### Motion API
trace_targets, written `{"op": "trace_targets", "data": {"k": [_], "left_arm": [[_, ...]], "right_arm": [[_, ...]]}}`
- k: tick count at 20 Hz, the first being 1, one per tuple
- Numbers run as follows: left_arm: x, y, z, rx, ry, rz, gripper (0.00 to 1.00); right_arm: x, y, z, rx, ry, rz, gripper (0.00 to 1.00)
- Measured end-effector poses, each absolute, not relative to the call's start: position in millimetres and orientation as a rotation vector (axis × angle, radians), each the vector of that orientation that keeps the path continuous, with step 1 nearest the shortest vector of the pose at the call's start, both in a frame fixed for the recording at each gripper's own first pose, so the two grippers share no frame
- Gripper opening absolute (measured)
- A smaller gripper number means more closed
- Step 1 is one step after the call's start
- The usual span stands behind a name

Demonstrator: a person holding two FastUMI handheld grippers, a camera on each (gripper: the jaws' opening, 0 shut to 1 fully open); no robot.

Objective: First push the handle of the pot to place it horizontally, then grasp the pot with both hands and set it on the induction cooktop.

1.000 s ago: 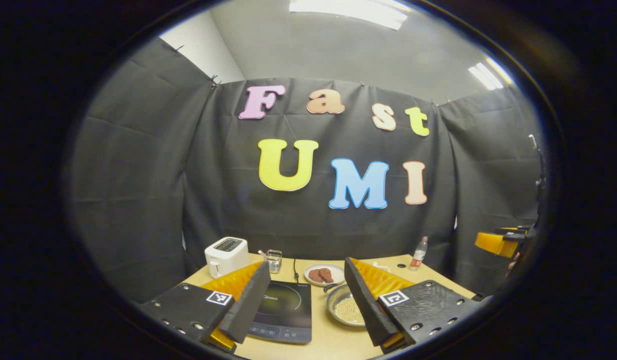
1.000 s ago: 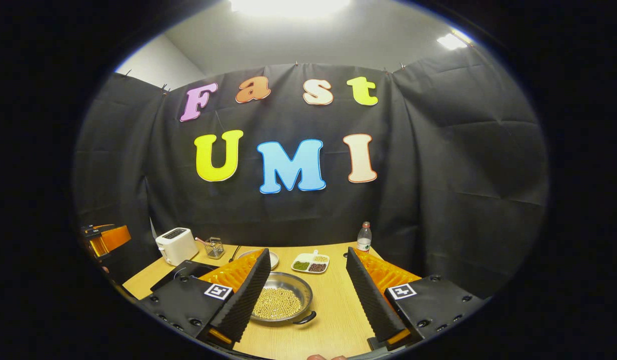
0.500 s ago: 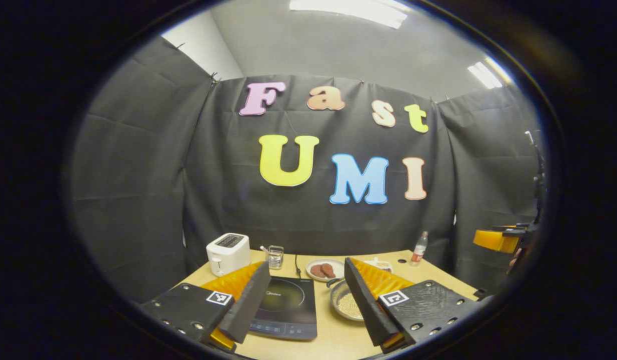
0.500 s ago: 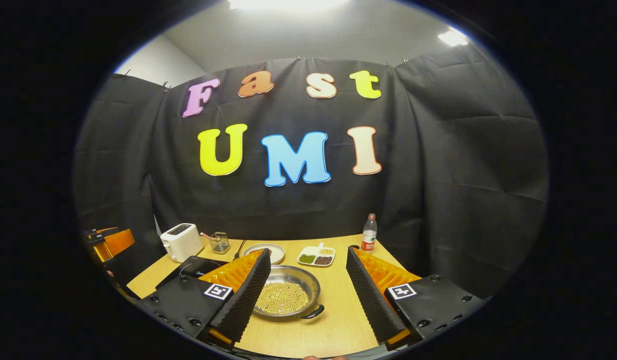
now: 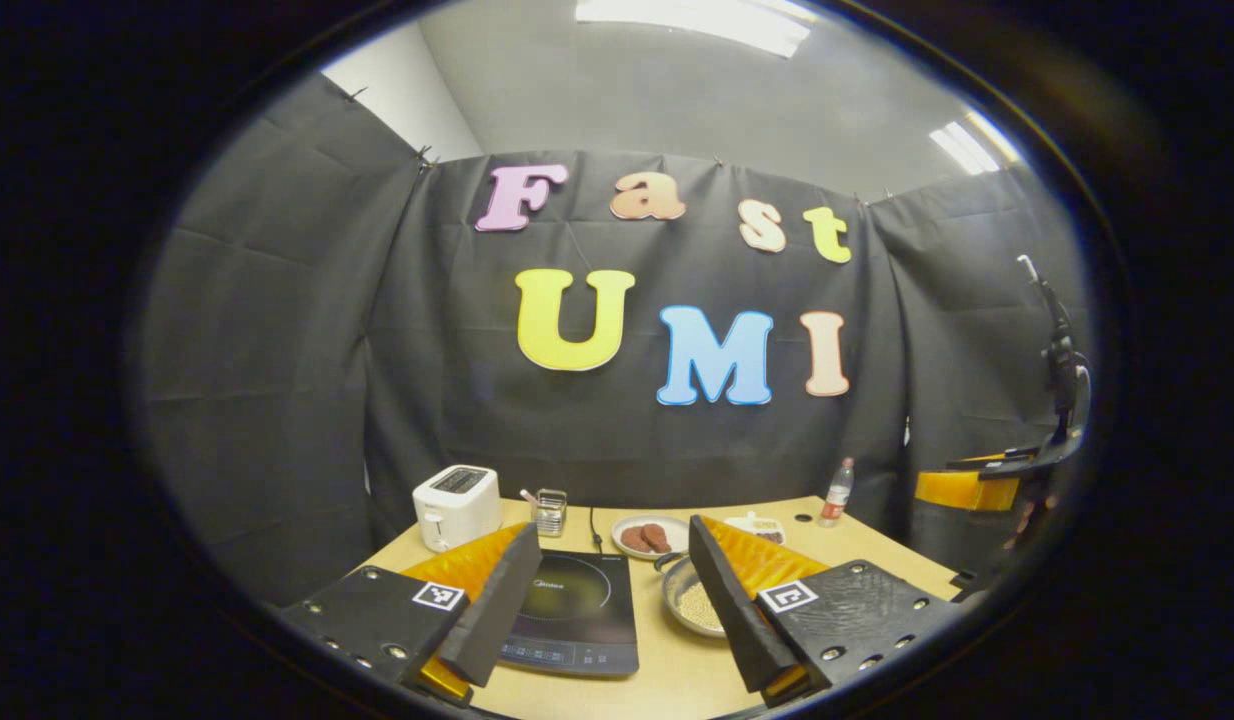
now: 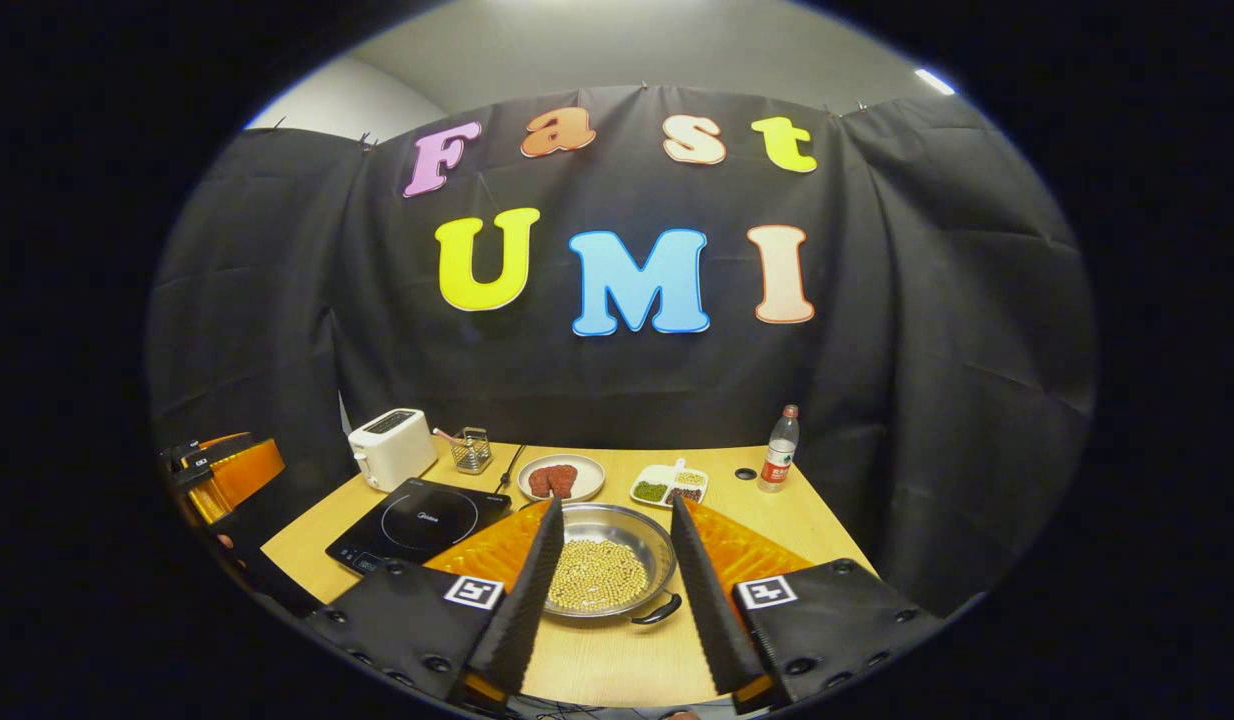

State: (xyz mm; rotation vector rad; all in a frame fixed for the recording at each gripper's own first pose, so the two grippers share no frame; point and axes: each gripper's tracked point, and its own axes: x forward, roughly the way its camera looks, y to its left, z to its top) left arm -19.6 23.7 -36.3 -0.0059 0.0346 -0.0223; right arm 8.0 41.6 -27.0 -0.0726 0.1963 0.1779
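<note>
One light wooden bench (image 6: 777, 520) carries a round steel pot (image 6: 605, 540) of beans; both grippers (image 5: 609, 610) (image 6: 609, 590) gape empty.

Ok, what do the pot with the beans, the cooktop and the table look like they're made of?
The pot looks like polished metal, probably stainless steel: its rim and wall reflect light. Its handle is dark, perhaps plastic. The induction cooktop has a glossy black top, likely glass. The table shows a pale wood grain, possibly laminate.

Wooden table (image 6: 767, 520) — bears toaster (image 6: 390, 448), induction cooktop (image 6: 417, 522), pot (image 6: 605, 572) of beans, meat plate (image 6: 560, 478), divided dish (image 6: 669, 485), bottle (image 6: 779, 463), wire basket (image 6: 470, 450).
</note>
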Motion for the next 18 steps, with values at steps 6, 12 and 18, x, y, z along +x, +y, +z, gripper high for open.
{"op": "trace_targets", "data": {"k": [6, 12, 18], "left_arm": [[-22.2, 36.5, -40.3, -0.014, 0.011, -0.004, 0.87], [-21.8, 64.3, -62.2, -0.027, 0.057, 0.045, 0.87], [-8.6, 83.6, -68.5, -0.02, 0.115, 0.101, 0.9]], "right_arm": [[13.0, 61.6, -48.8, -0.156, 0.318, 0.27, 0.18], [12.1, 94.3, -89.2, -0.112, 0.499, 0.417, 0.01], [29.7, 85.1, -134.3, -0.115, 0.638, 0.454, 0.02]]}}
